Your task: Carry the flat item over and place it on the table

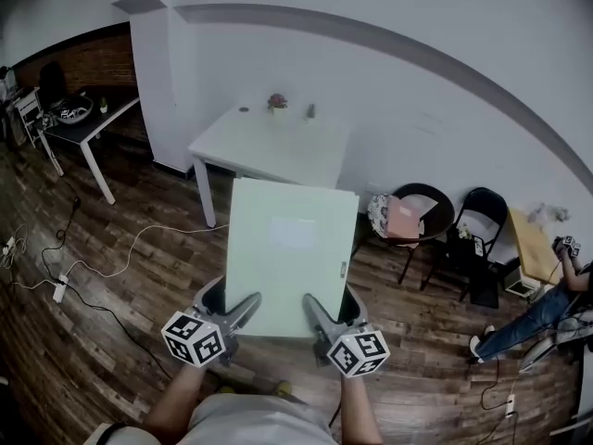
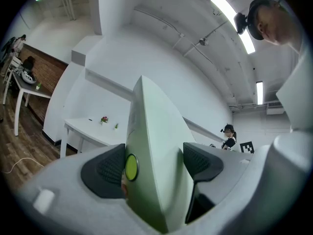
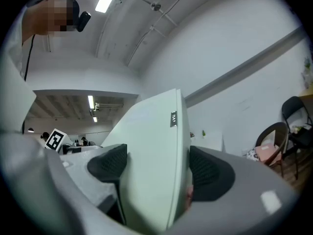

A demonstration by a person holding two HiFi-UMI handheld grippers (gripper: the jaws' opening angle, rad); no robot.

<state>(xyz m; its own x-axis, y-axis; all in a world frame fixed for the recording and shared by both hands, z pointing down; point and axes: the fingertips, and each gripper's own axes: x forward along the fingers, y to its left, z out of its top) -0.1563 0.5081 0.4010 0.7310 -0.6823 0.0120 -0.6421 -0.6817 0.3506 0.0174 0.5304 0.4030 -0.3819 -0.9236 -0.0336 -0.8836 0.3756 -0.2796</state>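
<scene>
Straight ahead of my left tool (image 1: 233,295) and right tool (image 1: 331,299) stands a white tabletop (image 1: 269,154). At its far edge sit a small flower pot (image 1: 276,102) and a little green object (image 1: 310,111). Off to the left, a corded white power strip (image 1: 60,292) lies on the wood floor (image 1: 120,341).

In the head view the pale green panel (image 1: 289,258) hides part of the white table's (image 1: 243,143) near edge, and the panel's own near edge is lost behind the left gripper (image 1: 232,304) and right gripper (image 1: 331,306). By the tabletop's far edge, a reddish thing (image 1: 277,101) and a small green thing (image 1: 310,111) are too small to tell. In both gripper views the panel's lower end is hidden within the gripper's body.
</scene>
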